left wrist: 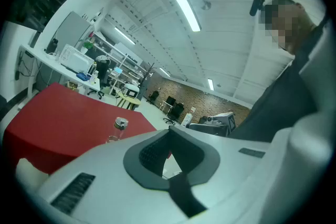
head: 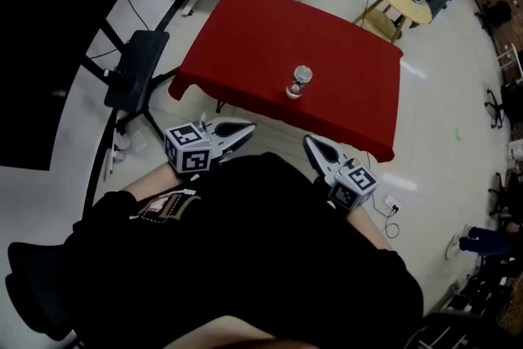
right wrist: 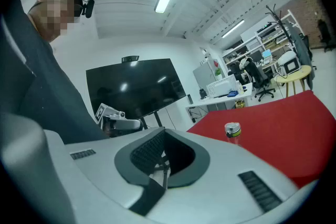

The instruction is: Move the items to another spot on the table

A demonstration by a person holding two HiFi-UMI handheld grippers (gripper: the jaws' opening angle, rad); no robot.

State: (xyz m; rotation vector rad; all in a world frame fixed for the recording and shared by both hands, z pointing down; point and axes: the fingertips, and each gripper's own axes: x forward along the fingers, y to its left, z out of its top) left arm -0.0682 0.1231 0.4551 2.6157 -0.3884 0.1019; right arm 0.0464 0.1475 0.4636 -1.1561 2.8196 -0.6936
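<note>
Nothing's started on the bench [head: 245, 37] yet as far as I can tell. The only item I can spot is a small clear bottle [head: 300, 82] with a silvery cap. It stands upright on the red cloth, right of the middle and towards the near edge, about dead centre of the head view.

Both claws are tucked in by the person's body at the bottom of the frame, well apart from the bottle. The left claw [head: 245, 129] is closed with nothing in it, and the right claw [head: 312, 145] is pinched together and empty too.

So the step in hand looks like the reach and grab. How I'd do it:

- The right claw looks a touch nearer, so I'd pick that one and open it wide before it gets close. Closed tips would just knock the bottle over.
- Come in level from the near side and straddle the body below the cap, not the cap itself.
- It's a narrow, light-looking thing, so squeeze gently and centred.
- Lift it clear rather than sliding it, since that cloth could bunch up and tip it.
- There's loads of bare red to the upper left, so set it down upright there.
</note>
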